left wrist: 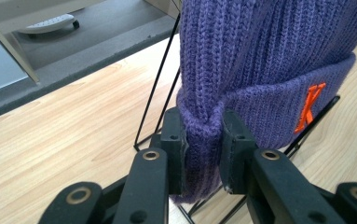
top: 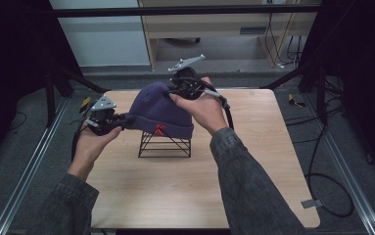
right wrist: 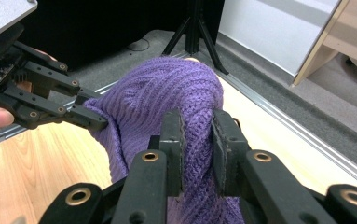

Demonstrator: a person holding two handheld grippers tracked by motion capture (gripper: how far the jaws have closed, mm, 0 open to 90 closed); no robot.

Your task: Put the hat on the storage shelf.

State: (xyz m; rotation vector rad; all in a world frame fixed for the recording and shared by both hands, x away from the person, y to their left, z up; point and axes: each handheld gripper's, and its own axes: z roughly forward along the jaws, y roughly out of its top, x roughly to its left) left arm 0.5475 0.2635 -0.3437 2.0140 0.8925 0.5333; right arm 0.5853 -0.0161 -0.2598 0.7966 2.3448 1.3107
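Both grippers clamp the purple ribbed knit beanie (top: 158,110) over the black wire stand (top: 164,145), left gripper (left wrist: 203,149) on cuff, right gripper (right wrist: 195,149) on crown; uneven pulling risks toppling the stand.

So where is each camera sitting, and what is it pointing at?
High view: above the person's side, looking down at the table; both forearms, left gripper, right gripper.
Left gripper view: rides the left gripper, facing the purple hat; its jaws pinch the cuff.
Right gripper view: rides the right gripper, pinching the hat's top.
All share the hat.
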